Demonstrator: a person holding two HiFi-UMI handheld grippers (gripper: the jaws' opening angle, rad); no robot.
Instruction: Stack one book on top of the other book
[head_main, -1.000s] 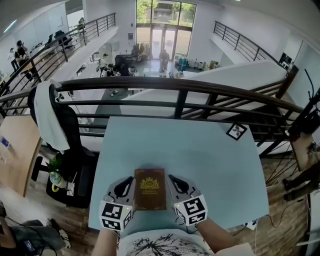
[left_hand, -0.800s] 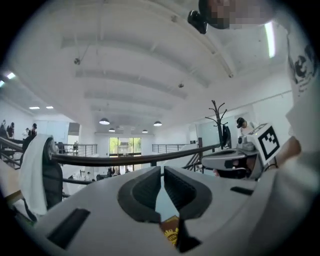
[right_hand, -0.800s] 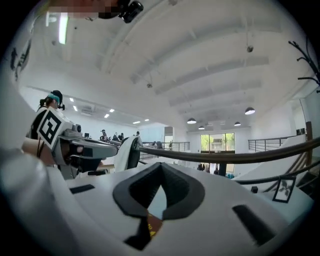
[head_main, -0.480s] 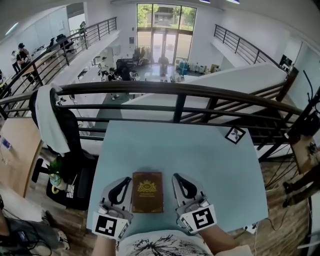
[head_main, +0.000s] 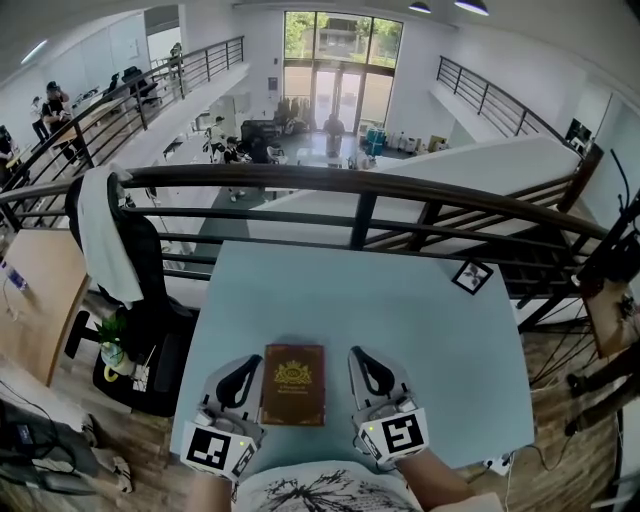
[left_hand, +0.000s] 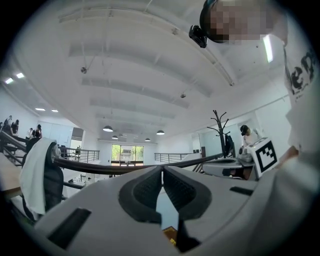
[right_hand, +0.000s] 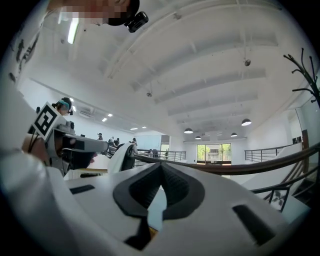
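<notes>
While its gold-crested cover faces up, the brown hardback book (head_main: 293, 384) lies flat on the pale blue table (head_main: 400, 320), close to the near edge and square to it, spine to the left. From above only this one cover shows; whether a second book lies under it cannot be told.

Neither gripper touches the book. The left gripper (head_main: 250, 362) sits just beside its left edge and the right gripper (head_main: 357, 353) just beside its right edge, both pointing away from the person and roughly parallel to the book's long sides. In the left gripper view the two dark ribbed pads (left_hand: 148, 187) are pressed together at the tip with nothing between them. The right gripper view shows the same: its jaws meet at the tip and are empty. Each gripper's marker cube, the left one (head_main: 215, 448) and the right one (head_main: 398, 435), sits close to the person's printed white shirt (head_main: 320, 492).

Farther out, a small square black-and-white marker tag (head_main: 472, 276) lies flat near the table's far right corner, well apart from the book. Beyond the far edge runs a dark curved railing (head_main: 360, 185) over an open lower floor. To the table's left stands a black office chair (head_main: 150, 300) with a white garment (head_main: 100, 240) draped over its back, and a small green plant (head_main: 112, 335) sits beside it.
</notes>
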